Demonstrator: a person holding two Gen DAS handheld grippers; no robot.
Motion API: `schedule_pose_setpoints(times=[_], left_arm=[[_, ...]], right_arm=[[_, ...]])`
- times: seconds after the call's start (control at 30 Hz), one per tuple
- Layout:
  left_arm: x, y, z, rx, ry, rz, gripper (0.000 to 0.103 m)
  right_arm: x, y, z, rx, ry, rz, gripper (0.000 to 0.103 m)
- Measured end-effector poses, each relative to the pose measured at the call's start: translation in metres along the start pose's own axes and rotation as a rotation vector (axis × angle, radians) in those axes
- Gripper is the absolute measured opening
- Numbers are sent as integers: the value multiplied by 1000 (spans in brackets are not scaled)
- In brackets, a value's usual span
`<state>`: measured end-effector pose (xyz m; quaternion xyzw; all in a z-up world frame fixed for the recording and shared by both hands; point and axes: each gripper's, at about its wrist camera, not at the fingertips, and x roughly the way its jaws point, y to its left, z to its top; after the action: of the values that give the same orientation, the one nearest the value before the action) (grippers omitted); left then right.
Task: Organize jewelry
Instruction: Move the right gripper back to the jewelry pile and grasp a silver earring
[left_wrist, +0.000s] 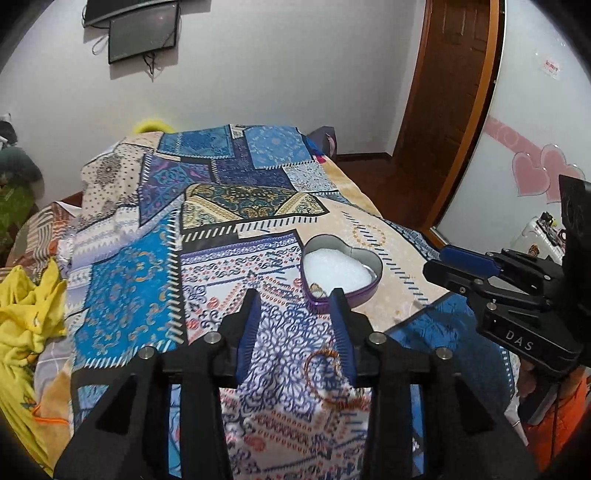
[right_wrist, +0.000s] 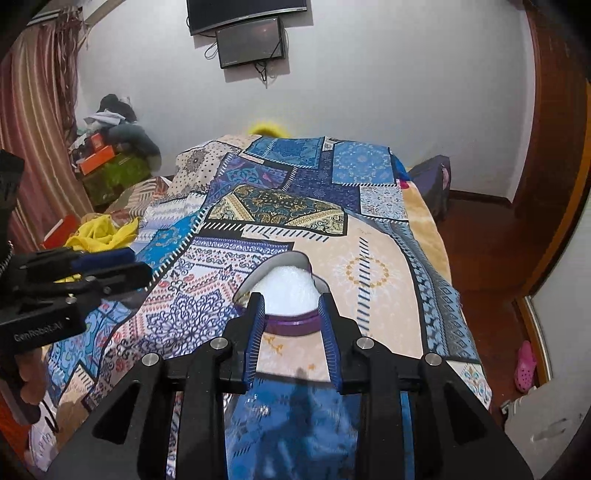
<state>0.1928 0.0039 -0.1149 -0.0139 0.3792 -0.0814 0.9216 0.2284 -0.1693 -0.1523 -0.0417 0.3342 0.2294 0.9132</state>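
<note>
While both grippers' jaws stand apart, empty, over the bed (left_wrist: 129, 266), only the left gripper (left_wrist: 295, 299) view shows rings (left_wrist: 318, 290) inside the heart tin (left_wrist: 364, 291) and a bangle (left_wrist: 321, 363).

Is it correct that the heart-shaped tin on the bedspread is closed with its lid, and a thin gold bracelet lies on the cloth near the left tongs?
Not quite. The heart-shaped tin is open, not closed with a lid: the left wrist view shows its white lining and a small ring inside. The rest holds: it sits on the bedspread, and the thin gold bracelet lies on the cloth by the left tongs.
</note>
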Motion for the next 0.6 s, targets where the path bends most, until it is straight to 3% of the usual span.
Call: schedule_pose_setpoints(times=[0.1,0.6], left_arm=[[-7,-2,-7,8,4,14,40],[-12,5,-42,3,60,61,45]], right_arm=[[-7,5,-7,-5,-10,-14,42],[-14,11,-37,-4,24,-53,42]])
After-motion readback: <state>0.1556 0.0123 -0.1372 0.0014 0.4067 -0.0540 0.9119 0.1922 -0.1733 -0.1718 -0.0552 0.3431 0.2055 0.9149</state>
